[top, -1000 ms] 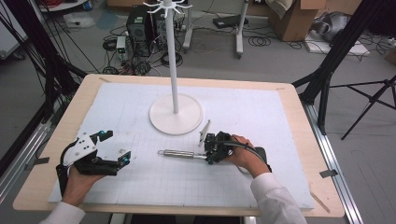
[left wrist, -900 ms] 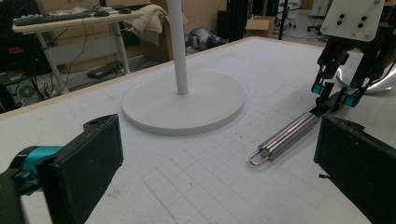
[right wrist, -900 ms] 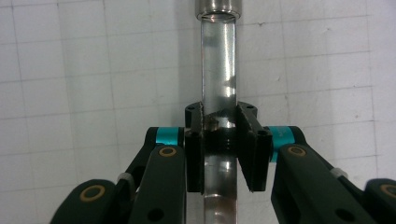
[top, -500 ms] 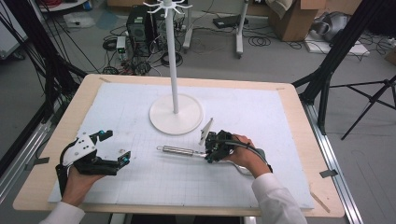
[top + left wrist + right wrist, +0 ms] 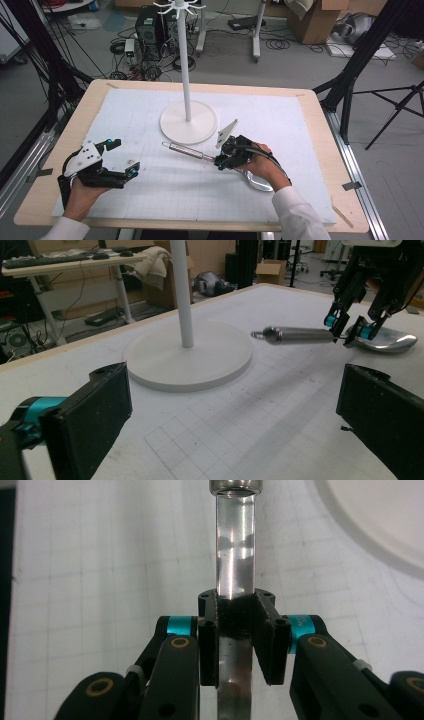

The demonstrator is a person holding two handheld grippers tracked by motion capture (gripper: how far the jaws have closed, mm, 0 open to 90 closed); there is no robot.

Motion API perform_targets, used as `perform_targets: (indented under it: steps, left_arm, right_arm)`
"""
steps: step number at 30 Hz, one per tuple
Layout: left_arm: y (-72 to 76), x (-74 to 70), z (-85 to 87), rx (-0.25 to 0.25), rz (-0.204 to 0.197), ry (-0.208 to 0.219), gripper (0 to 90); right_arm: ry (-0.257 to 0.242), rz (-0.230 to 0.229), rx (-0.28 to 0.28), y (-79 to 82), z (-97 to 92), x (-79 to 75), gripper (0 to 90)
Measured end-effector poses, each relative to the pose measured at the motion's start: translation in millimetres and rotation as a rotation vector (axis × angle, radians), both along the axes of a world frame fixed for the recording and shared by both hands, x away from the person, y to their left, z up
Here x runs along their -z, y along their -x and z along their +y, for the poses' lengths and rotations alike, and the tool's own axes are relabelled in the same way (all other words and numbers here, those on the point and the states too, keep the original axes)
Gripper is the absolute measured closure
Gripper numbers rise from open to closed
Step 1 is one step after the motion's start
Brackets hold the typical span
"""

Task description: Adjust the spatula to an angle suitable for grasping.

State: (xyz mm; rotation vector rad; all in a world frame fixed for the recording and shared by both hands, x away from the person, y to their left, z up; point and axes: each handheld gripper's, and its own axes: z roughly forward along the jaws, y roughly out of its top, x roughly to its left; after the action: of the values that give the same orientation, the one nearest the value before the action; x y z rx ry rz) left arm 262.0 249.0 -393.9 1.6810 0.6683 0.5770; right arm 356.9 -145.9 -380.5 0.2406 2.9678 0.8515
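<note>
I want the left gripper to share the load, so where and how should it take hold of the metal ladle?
Probably on the thick round handle, near its free end with the hanging loop. The right gripper is shut on the flat neck by the bowl, so that stretch is bare. The ladle lies roughly level, pointing toward the stand's base; come from above, jaws across the handle.

**Jaws clamped on a steel handle**

The right gripper [image 5: 237, 630] has its two black jaws pressed against a shiny metal handle [image 5: 235, 550], one pad on each side. The handle runs straight up the middle of the view to a rounded collar at the top edge, and its lower part passes down between the jaws. Under it lies a white gridded mat [image 5: 100, 570]. A white round base [image 5: 380, 520] fills the upper right corner.
</note>
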Motion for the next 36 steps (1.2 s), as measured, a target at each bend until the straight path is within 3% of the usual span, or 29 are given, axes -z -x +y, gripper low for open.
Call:
perform_targets:
  steps: [9, 16, 25, 36]
  left_arm:
    - [-0.4, -5.4, 2.5, 0.017, 0.016, 0.012, 1.8]
    - [-0.9, -9.6, 2.6, 0.038, 0.027, 0.004, 1.8]
    - [-4.7, -27.6, 1.6, 0.066, 0.021, -0.003, 1.8]
    - [-8.7, -40.4, -2.9, 0.078, 0.016, -0.016, 1.8]
  right_arm:
    - [-0.118, 0.006, 0.008, 1.8, -0.5, -9.1, 74.8]
    - [-0.184, -0.019, -0.001, 4.1, 1.0, -17.2, 74.8]
    - [-0.327, -0.06, 0.018, 5.2, 3.0, -30.1, 74.8]
    - [-0.403, -0.086, 0.024, 7.3, 5.8, -39.6, 74.8]
